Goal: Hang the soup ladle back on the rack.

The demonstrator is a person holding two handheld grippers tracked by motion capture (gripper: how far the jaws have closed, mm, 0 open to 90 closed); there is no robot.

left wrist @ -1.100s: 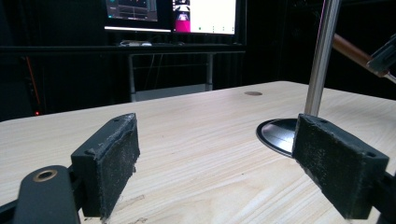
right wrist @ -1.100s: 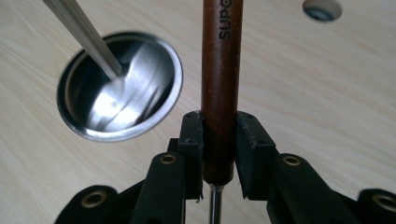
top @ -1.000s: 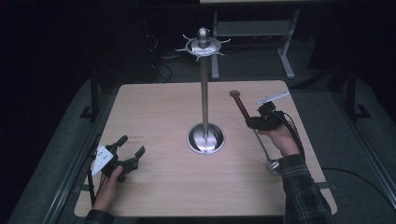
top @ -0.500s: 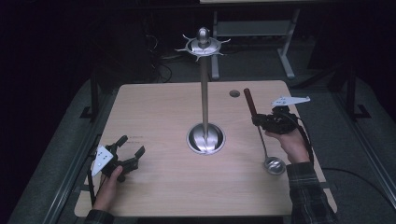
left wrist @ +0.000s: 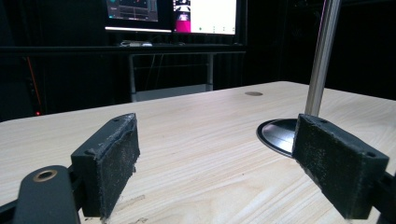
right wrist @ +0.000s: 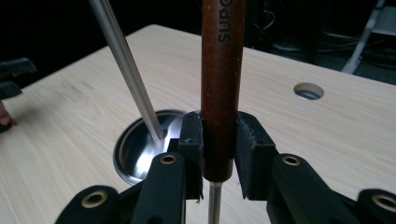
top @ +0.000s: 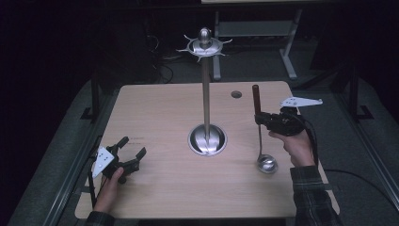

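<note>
You're gripping the steel ladle with the dark brown wooden handle (top: 256,101) in your right tool (top: 261,119), jaws pinched tight on the lower end of that handle, and you're holding it nearly upright with the bowl hanging just above the pale wooden counter (top: 155,103) at the right side. So the pickup is looking done; what's left, by my reading, is hooking it onto the tall chrome utensil stand with the spiked ring on top (top: 205,45). Your left tool (top: 132,153) is resting on the counter's near left corner, jaws spread wide and gripping nothing. The stand's pole and round base are sitting between your two tools, and the hooks are high up.
</note>
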